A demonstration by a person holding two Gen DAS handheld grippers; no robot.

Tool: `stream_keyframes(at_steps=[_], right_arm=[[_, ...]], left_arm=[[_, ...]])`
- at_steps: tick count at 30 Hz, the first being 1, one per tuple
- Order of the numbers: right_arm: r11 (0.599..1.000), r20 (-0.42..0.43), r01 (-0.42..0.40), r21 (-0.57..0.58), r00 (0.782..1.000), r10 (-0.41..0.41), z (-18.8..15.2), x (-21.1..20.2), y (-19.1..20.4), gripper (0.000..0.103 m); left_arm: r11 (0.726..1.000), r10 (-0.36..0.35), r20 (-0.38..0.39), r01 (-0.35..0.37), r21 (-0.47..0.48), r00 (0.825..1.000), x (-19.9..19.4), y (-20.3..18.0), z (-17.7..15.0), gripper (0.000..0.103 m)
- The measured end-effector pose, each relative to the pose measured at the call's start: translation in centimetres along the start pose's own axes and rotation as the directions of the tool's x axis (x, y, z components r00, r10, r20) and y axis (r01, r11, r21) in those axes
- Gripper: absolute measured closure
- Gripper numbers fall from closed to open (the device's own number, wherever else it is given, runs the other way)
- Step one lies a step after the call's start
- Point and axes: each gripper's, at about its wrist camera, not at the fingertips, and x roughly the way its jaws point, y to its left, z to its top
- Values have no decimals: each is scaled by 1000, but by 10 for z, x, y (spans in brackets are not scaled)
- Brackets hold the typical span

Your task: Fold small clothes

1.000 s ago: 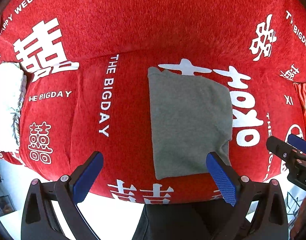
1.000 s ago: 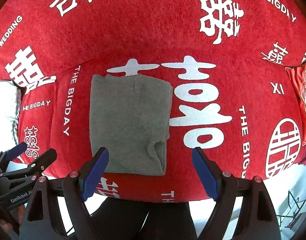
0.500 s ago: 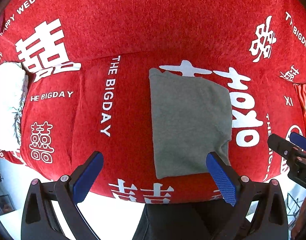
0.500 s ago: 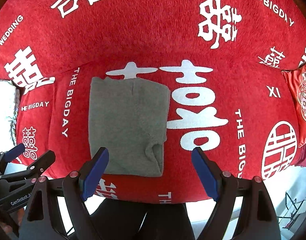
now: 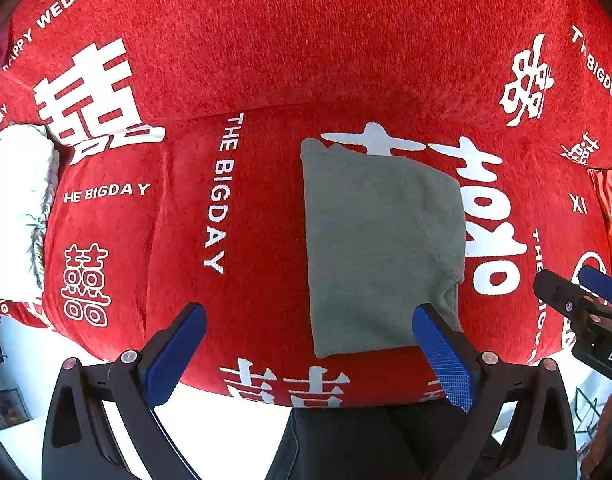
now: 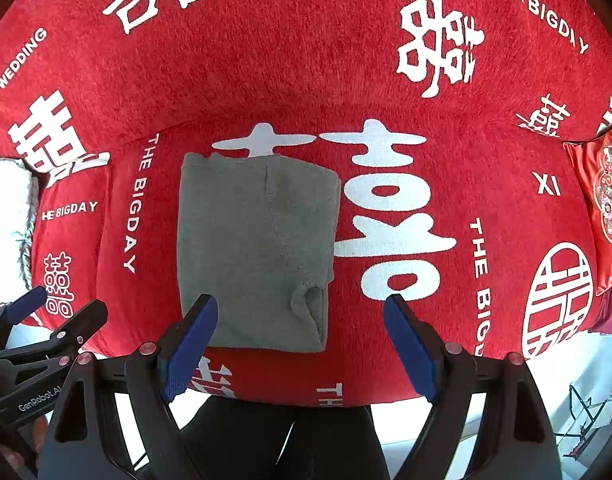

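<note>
A grey garment lies folded into a neat rectangle on the red sofa seat; it also shows in the right wrist view. A small bunched fold sits at its near right corner. My left gripper is open and empty, held above the seat's front edge, its right finger over the garment's near right corner. My right gripper is open and empty, its left finger over the garment's near left edge. Neither touches the cloth.
The sofa wears a red cover with white characters and lettering. A white fluffy cushion lies at the left end. A red embroidered cushion sits at the right end. The white floor shows below the seat's front edge.
Almost nothing has moved. Both grippers drifted very slightly; the garment lies as before and both grippers stay open.
</note>
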Motion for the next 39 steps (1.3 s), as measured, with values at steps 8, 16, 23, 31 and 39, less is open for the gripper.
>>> stream_keyframes(at_steps=[8, 16, 23, 31, 39], right_arm=[[1000, -3, 1, -6, 1000, -1, 1, 0, 2, 16], [1000, -7, 0, -12, 1000, 0, 4, 0, 4, 16], [1000, -6, 0, -14, 1000, 0, 4, 0, 3, 16], [1000, -7, 0, -14, 1000, 0, 4, 0, 4, 16], [1000, -9, -3, -30, 1000, 2, 8, 0, 5, 16]], left_arm=[[1000, 1, 1, -1, 1, 1000, -1, 1, 2, 0], [1000, 8, 2, -8, 0, 1000, -2, 2, 3, 0], [1000, 8, 2, -8, -2, 1000, -2, 1, 3, 0], [1000, 9, 4, -9, 5, 1000, -2, 0, 4, 0], [1000, 10, 3, -10, 7, 1000, -2, 0, 5, 0]])
